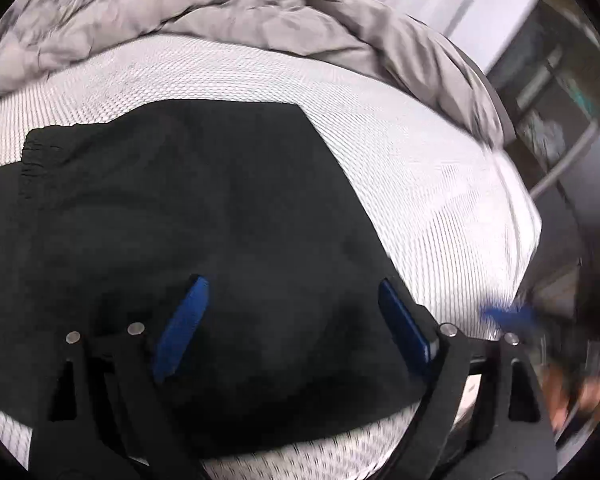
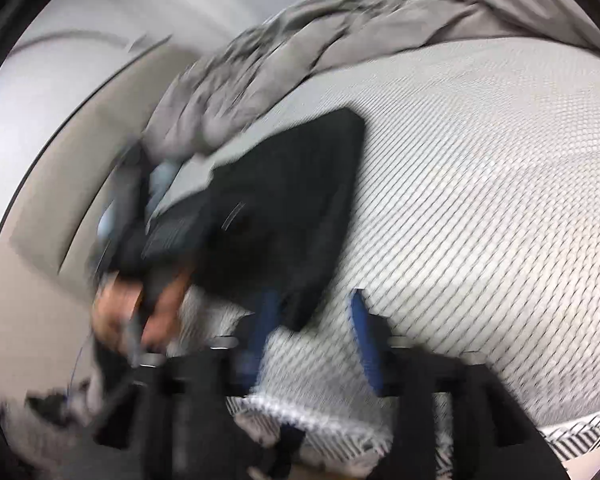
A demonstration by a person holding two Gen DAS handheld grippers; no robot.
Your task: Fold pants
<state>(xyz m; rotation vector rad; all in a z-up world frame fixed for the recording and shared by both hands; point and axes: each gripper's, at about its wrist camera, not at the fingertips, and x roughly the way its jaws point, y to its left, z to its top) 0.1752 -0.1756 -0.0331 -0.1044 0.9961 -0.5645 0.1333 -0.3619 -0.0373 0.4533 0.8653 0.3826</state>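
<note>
The black pants (image 1: 180,220) lie folded flat on the white mesh-patterned mattress (image 1: 420,184), elastic waistband at the left. My left gripper (image 1: 292,284) is open, its blue-padded fingers spread above the near part of the pants, holding nothing. In the blurred right wrist view the pants (image 2: 284,208) show as a dark folded rectangle on the mattress (image 2: 480,220). My right gripper (image 2: 314,300) is open and empty, just over the pants' near corner. The left hand and its gripper (image 2: 140,280) appear at the left of that view.
A crumpled grey duvet (image 1: 220,8) is bunched along the far side of the mattress, also in the right wrist view (image 2: 340,20). The mattress edge drops off at the right (image 1: 528,240), with shelving (image 1: 556,92) beyond. A beige bed frame panel (image 2: 60,160) stands at the left.
</note>
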